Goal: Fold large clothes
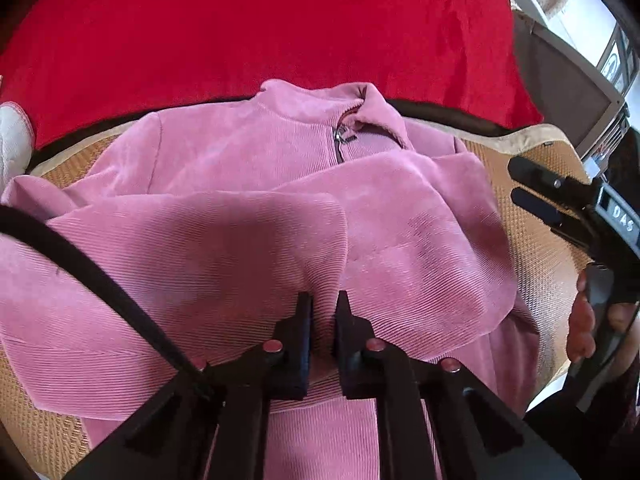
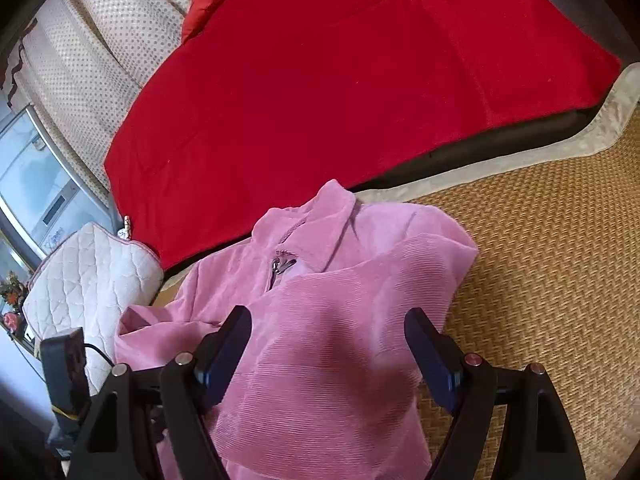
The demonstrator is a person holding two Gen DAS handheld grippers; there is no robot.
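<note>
A pink corduroy jacket (image 1: 248, 168) lies front up on a woven mat, collar and zip pull (image 1: 340, 136) at the far end, both sleeves folded in across the chest. My left gripper (image 1: 323, 312) is shut on the jacket, with a pinch of the pink cloth between its pads at the near edge of the folded sleeve. In the right wrist view the jacket (image 2: 328, 280) fills the lower middle. My right gripper (image 2: 328, 344) hovers open over its folded sleeve with nothing between the fingers. It also shows at the right edge of the left wrist view, right gripper (image 1: 516, 182), beside the jacket.
The tan woven mat (image 2: 540, 260) spreads to the right of the jacket. A red blanket (image 2: 340, 80) covers the surface behind it. A white quilted cushion (image 2: 88, 280) sits at the jacket's left. A person's hand (image 1: 582, 320) holds the right tool.
</note>
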